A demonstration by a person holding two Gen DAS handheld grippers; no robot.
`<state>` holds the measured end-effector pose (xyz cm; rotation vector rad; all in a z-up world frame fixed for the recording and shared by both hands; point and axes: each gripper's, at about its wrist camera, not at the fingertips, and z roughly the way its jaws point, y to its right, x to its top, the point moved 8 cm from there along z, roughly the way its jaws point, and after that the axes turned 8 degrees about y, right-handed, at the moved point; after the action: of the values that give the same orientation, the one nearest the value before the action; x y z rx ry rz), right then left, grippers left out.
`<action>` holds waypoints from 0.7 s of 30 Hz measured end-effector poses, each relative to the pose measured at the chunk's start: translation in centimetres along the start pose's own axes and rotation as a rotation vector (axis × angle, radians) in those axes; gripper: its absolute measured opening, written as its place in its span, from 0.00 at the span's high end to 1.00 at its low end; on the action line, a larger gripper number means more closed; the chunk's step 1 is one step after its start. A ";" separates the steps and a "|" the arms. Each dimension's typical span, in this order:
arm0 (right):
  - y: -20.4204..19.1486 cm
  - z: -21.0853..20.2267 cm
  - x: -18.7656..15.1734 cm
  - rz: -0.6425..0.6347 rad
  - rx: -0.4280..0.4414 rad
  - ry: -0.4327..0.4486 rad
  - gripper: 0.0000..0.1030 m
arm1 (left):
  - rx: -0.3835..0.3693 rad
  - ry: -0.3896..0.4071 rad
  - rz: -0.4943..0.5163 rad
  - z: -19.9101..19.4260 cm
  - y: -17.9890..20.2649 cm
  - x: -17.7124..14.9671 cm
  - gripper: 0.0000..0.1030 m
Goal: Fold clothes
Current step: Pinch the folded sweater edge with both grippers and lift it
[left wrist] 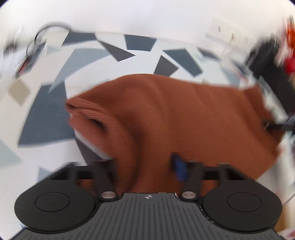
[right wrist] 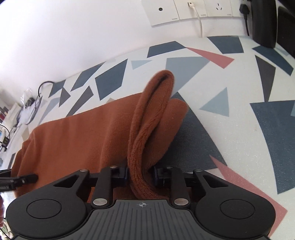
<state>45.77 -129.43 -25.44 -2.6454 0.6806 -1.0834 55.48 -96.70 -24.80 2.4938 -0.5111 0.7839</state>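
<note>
A rust-brown knit garment (left wrist: pixel 184 114) hangs stretched between my two grippers above a patterned table (left wrist: pixel 46 118). My left gripper (left wrist: pixel 143 166) is shut on a bunched edge of it; cloth covers the left finger and only a blue pad (left wrist: pixel 178 166) shows. The view is blurred by motion. In the right wrist view the garment (right wrist: pixel 73 133) spreads to the left and a thick folded hem rises ahead. My right gripper (right wrist: pixel 140 174) is shut on that hem. The other gripper's fingertip (right wrist: pixel 27 178) shows at the left edge, at the cloth.
The table (right wrist: pixel 239 120) has a white top with blue, grey and pink triangles. A white wall with sockets (right wrist: pixel 193 11) and plugged cables stands behind. Cables and clutter (right wrist: pixel 29 103) lie at the far left. A dark object (right wrist: pixel 267 24) stands at the back right.
</note>
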 end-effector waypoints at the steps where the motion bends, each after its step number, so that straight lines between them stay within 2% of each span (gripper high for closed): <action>1: -0.8 -0.5 -0.2 -0.026 -0.007 0.012 0.81 | 0.007 0.006 0.003 -0.3 -0.1 -0.2 0.57; 4: -3.6 -2.5 -1.0 -0.075 0.006 0.068 0.81 | 0.054 0.061 0.067 -2.3 -0.3 -1.1 0.58; 7: -6.0 -4.9 -1.0 -0.104 0.009 0.134 0.82 | 0.025 0.100 0.034 -4.4 -1.0 -1.4 0.58; 11: -8.2 -6.8 -0.2 -0.130 0.038 0.177 0.82 | 0.015 0.132 0.006 -6.8 -1.5 -1.8 0.58; 17: -12.2 -7.3 -0.4 -0.228 0.116 0.166 0.82 | 0.059 0.195 -0.112 -10.8 -2.7 -3.8 0.60; 21: -15.3 -7.5 -0.5 -0.265 0.247 0.145 0.82 | 0.137 0.287 -0.192 -15.2 -3.2 -5.9 0.60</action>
<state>45.39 -115.91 -15.04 -2.5074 0.2027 -1.3435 45.92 -84.68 -18.47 2.4476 -0.1189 1.1062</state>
